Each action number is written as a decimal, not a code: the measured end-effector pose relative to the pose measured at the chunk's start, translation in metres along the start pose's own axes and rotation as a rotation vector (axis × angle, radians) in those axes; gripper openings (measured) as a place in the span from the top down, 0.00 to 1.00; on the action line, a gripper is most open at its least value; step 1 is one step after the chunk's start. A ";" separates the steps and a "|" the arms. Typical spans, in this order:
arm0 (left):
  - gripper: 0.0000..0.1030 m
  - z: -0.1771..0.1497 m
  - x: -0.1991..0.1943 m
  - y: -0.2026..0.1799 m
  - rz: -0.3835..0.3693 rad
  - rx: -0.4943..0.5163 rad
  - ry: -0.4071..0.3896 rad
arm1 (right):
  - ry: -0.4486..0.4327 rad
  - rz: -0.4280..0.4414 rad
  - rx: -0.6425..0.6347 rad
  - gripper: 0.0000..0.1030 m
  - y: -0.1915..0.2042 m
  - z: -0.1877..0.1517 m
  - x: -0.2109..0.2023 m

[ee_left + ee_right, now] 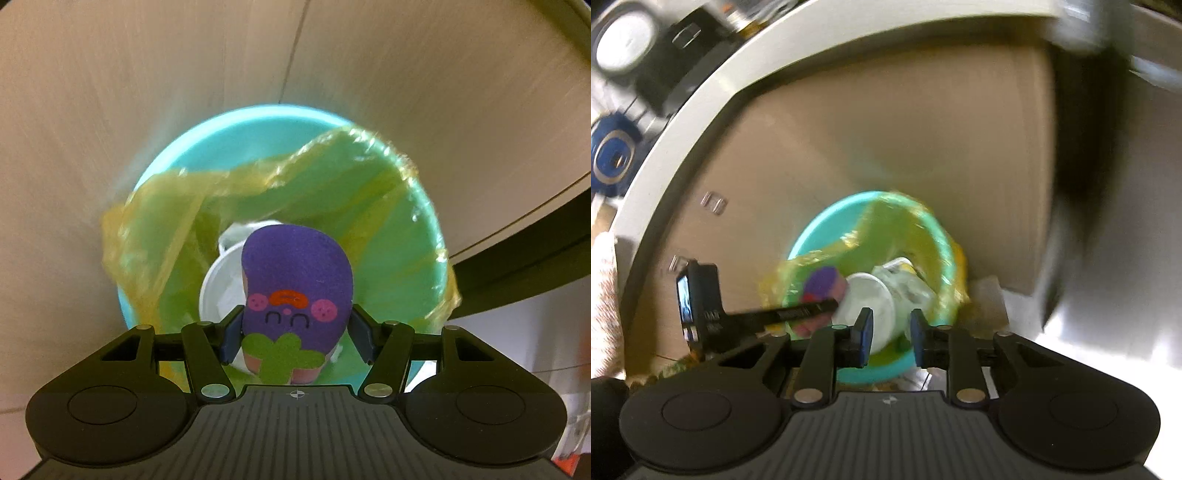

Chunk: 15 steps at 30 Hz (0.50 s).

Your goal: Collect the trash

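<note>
Between my left gripper's fingers sits the purple sponge, pinched over the teal bin. I should release it squarely inside the yellow liner, clear of the white cup. My right gripper stands narrow and empty. Beyond, beige cabinet panels rise under a pale worktop.

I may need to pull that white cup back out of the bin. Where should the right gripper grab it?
Judging from the right wrist view, grip the white cup across its side wall near the wide open end, coming from above through the bin mouth. It lies tipped on its side among clear wrappers, mouth toward the right gripper, whose fingers already straddle it. The left gripper, holding the purple sponge, crowds one side.
</note>
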<state>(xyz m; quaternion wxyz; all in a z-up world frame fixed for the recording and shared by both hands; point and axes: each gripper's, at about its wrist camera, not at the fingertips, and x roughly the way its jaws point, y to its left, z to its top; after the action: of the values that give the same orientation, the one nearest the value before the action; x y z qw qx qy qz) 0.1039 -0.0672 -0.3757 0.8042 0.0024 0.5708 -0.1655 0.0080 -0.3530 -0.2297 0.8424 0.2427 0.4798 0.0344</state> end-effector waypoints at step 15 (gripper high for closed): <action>0.38 0.004 -0.021 0.012 -0.061 -0.102 0.042 | 0.010 -0.183 0.051 0.80 -0.032 0.006 0.011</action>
<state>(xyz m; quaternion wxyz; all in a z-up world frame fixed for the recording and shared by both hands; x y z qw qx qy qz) 0.1046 -0.0516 -0.3575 0.7856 -0.0527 0.5951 -0.1606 0.0136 -0.3800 -0.2502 0.8332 0.2191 0.5048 -0.0540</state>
